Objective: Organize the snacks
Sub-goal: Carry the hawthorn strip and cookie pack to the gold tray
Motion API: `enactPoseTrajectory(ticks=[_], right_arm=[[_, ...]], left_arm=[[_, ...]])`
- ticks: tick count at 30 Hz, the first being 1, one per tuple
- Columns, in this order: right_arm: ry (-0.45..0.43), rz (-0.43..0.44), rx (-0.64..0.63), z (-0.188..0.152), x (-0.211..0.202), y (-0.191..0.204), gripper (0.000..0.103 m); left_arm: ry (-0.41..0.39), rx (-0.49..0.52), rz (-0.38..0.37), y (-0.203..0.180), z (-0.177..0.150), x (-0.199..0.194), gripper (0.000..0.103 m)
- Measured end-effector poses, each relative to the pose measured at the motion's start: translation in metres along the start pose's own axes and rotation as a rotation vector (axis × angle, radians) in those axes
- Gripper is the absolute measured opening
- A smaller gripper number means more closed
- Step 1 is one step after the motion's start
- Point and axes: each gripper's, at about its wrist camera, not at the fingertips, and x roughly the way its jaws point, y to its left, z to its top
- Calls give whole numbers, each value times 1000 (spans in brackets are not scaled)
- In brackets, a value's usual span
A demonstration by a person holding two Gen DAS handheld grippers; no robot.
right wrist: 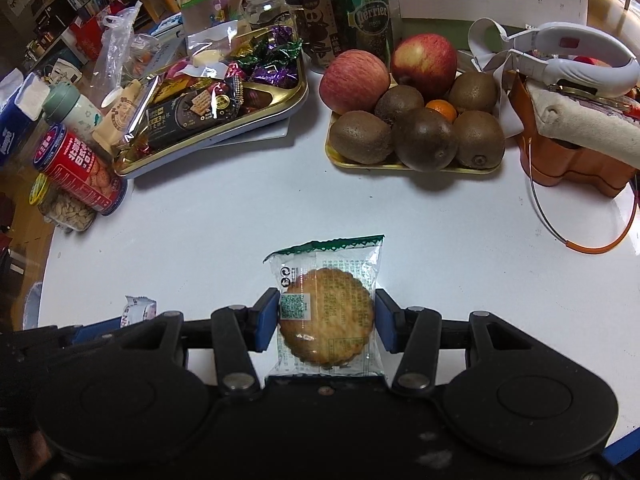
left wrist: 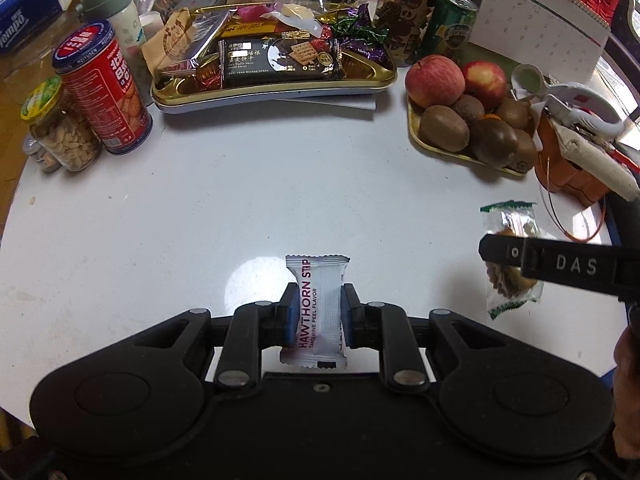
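Note:
My left gripper (left wrist: 319, 312) is shut on a white hawthorn strip packet (left wrist: 318, 304), held above the white table (left wrist: 200, 208). In the right wrist view my right gripper (right wrist: 326, 320) is shut on a clear wrapped round biscuit (right wrist: 328, 308), its blue pads pressing both sides. That biscuit packet (left wrist: 510, 256) and one right finger (left wrist: 560, 264) also show at the right in the left wrist view. The hawthorn packet's end (right wrist: 140, 306) peeks at the lower left in the right wrist view. A gold snack tray (left wrist: 276, 88) (right wrist: 296, 92) full of wrapped candies and a black cracker pack stands at the back.
A fruit tray (right wrist: 416, 166) with apples and kiwis stands back right, next to an orange bag (right wrist: 572, 168). A red biscuit tin (left wrist: 102, 92), a nut jar (left wrist: 64, 132), a green can (right wrist: 366, 8) and a calendar (left wrist: 548, 20) crowd the back.

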Motion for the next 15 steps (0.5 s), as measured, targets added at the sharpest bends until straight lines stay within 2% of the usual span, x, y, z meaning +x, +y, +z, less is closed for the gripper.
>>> enactPoseTrajectory(ticks=[4,8,15], right_arm=[[-66,18,-31,-22,-31,6,52],[-113,40,-53,-58,-60,6,52],[-92,63,5,-139,-87,-6,52]], left_arm=[[-11,20,-6,-1,-31,-20,28],[-21,35,36,-3,-60,-33,28],[8,12,21,0,-100,-44,28]])
